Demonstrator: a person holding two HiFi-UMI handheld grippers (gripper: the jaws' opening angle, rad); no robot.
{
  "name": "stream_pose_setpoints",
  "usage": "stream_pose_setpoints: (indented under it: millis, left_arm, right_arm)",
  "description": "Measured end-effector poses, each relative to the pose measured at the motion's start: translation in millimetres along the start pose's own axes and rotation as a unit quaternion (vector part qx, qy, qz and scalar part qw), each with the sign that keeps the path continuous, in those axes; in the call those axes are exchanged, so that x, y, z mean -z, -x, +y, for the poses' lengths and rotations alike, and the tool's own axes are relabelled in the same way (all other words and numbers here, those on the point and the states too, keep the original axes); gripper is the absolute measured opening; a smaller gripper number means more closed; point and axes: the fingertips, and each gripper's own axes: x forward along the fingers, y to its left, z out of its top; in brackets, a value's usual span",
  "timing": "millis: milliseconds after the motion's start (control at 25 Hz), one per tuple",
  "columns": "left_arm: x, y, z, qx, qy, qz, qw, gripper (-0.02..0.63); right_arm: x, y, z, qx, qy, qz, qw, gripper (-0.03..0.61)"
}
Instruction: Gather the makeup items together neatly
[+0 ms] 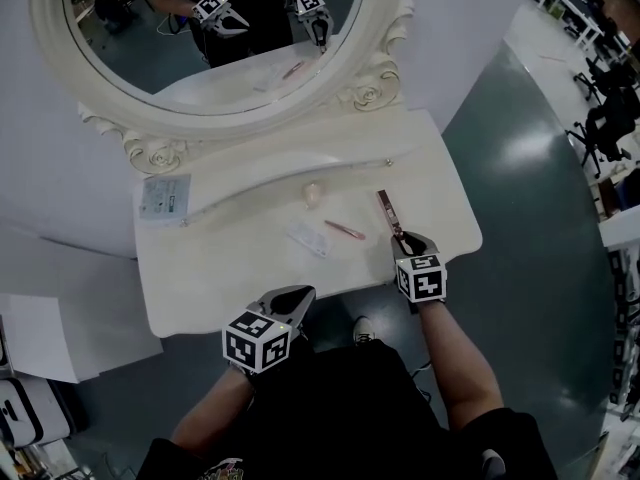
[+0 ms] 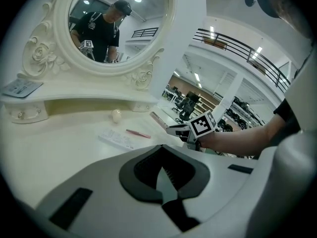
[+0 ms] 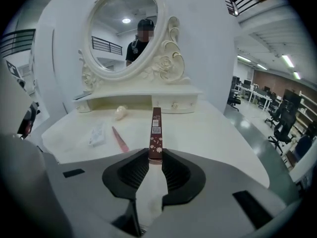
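While the right gripper (image 3: 154, 156) pinched the near end of a slim brown box (image 3: 156, 130) between its narrowly set fingers, the box pointed straight away from it toward the oval mirror (image 1: 200, 38) at the back of the white tabletop (image 1: 230, 273). The box carried a flower print and a small label, and it lay over the right part of the tabletop; whether its far end rested on the surface could not be told. Just left of it lay a pink stick (image 1: 344, 230), set at a slant, and beside that a flat clear packet (image 1: 307, 238). Farther back, near the foot of the raised shelf (image 1: 290, 163), sat a small pale lump (image 1: 313, 195), apart from the others. A printed packet (image 1: 165, 196) lay on the left end of that shelf. The left gripper (image 2: 162, 175) hung at the front edge of the tabletop, well left of the box, its fingers drawn together at the tips with nothing between them. Both grippers and the person holding them showed in the mirror.
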Motion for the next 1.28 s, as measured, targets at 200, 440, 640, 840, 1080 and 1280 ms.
stream_pose_setpoints:
  millis: [200,440,640,840,1080,1280]
  left_arm:
    - [2,-1,-3,-0.007,0.003,0.000,1.0000,0.009]
    - [0,2,1,-0.019,0.012,-0.004,0.9997,0.009]
    - [-1,1,5,-0.021,0.015,-0.004,0.9997,0.009]
    - [0,-1,9,-0.017,0.019,-0.002,0.9997,0.009]
    - [-1,0,15,-0.012,0.022,-0.001,0.9997,0.009]
    - [-3,2,19,-0.004,0.022,-0.006,0.9997,0.009]
  right_arm:
    - [11,-7,-24,0.023,-0.019,0.024,0.999,0.097]
    - [18,-17,-33,0.037,-0.029,0.042,0.998,0.097]
    - [21,-22,-32,0.037,-0.027,0.052,0.998,0.097]
    - [25,-25,-31,0.038,-0.025,0.058,0.997,0.098]
    - [23,-25,-31,0.041,-0.010,0.067,0.997,0.100]
    - [12,-13,-25,0.047,0.011,0.053,0.997,0.166]
